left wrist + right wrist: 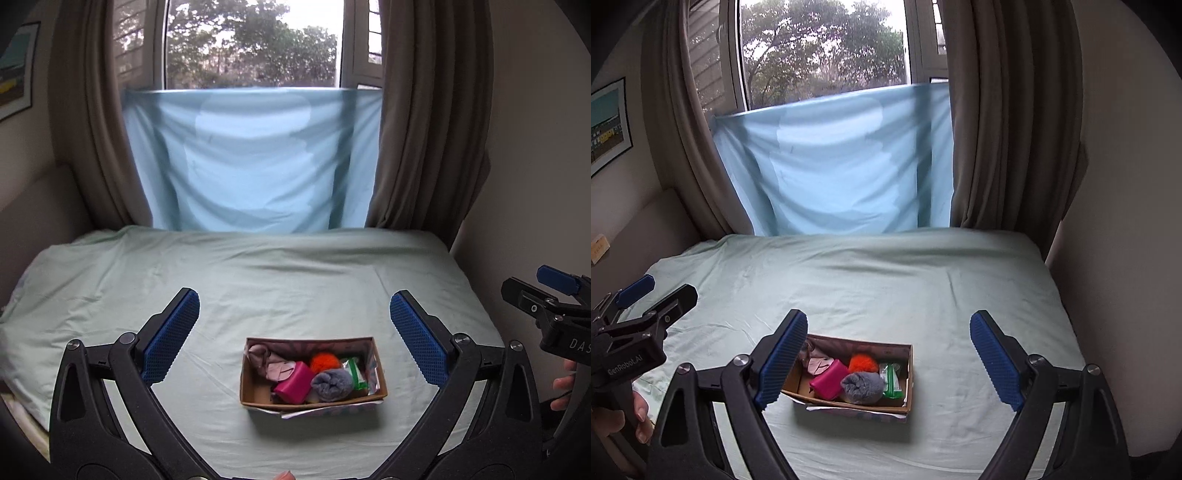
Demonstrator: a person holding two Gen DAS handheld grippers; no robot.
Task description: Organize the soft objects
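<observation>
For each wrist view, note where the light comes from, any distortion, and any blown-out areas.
Left wrist view: daylight from the window backlights the room, sky patches blown out, curtains bowed by the fisheye. Right wrist view: same backlight, dim cardboard box, dark corner vignetting.

bed: pale green sheet | window: daylight, trees | brown curtains | wall picture, perhaps framed

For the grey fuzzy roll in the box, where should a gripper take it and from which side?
Grip the grey roll across its rounded middle, coming from above: the cardboard box walls and the pink pouch and green packet beside it probably block side approaches. The open right gripper looks nearer.
</observation>
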